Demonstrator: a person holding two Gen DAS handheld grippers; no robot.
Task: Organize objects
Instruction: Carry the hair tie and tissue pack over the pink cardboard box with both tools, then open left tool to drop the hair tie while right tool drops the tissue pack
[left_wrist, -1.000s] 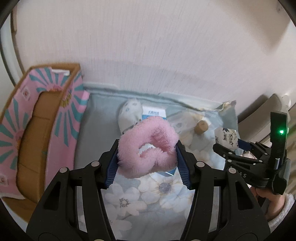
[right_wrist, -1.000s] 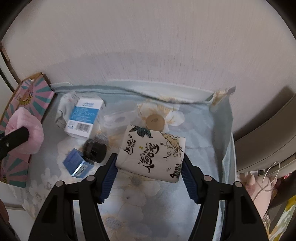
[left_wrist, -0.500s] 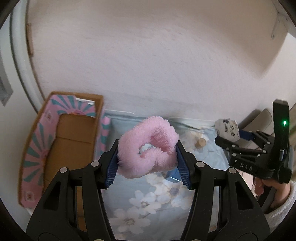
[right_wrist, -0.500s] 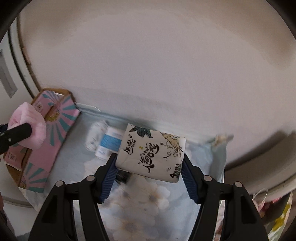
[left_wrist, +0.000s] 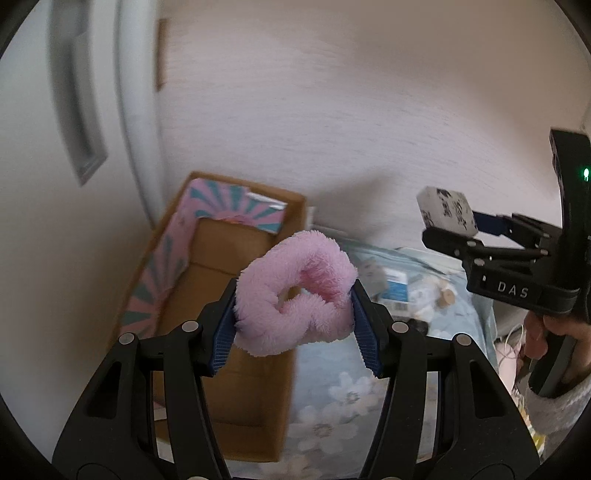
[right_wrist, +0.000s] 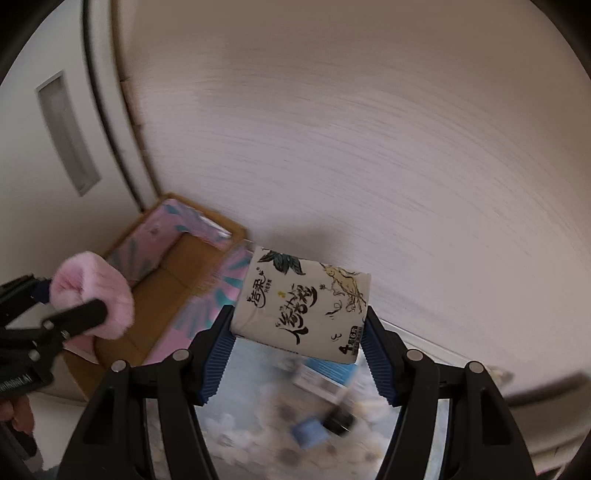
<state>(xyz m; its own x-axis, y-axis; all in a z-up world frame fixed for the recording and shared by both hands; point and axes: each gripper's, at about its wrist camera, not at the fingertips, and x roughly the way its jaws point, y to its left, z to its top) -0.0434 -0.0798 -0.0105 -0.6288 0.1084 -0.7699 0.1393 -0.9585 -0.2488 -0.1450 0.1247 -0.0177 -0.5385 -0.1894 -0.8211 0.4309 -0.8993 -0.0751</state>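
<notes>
My left gripper (left_wrist: 293, 325) is shut on a fluffy pink scrunchie (left_wrist: 295, 295) and holds it in the air, over the right edge of an open cardboard box (left_wrist: 236, 321) with pink and teal flaps. My right gripper (right_wrist: 299, 332) is shut on a white tissue pack (right_wrist: 301, 306) with black lettering, held in the air to the right of the box (right_wrist: 173, 277). The tissue pack (left_wrist: 447, 216) and right gripper also show in the left wrist view, the scrunchie (right_wrist: 96, 295) in the right wrist view.
A floral blue cloth (left_wrist: 332, 398) covers the surface right of the box. On it lie a blue-and-white carton (left_wrist: 395, 288), a small blue box (right_wrist: 308, 432), a dark round object (right_wrist: 338, 419) and a wooden-topped item (left_wrist: 447, 295). A wall stands behind; a white door frame is at left.
Both grippers have risen and swung left toward the box, each still holding its object. The cloth and loose items have dropped lower in view.
</notes>
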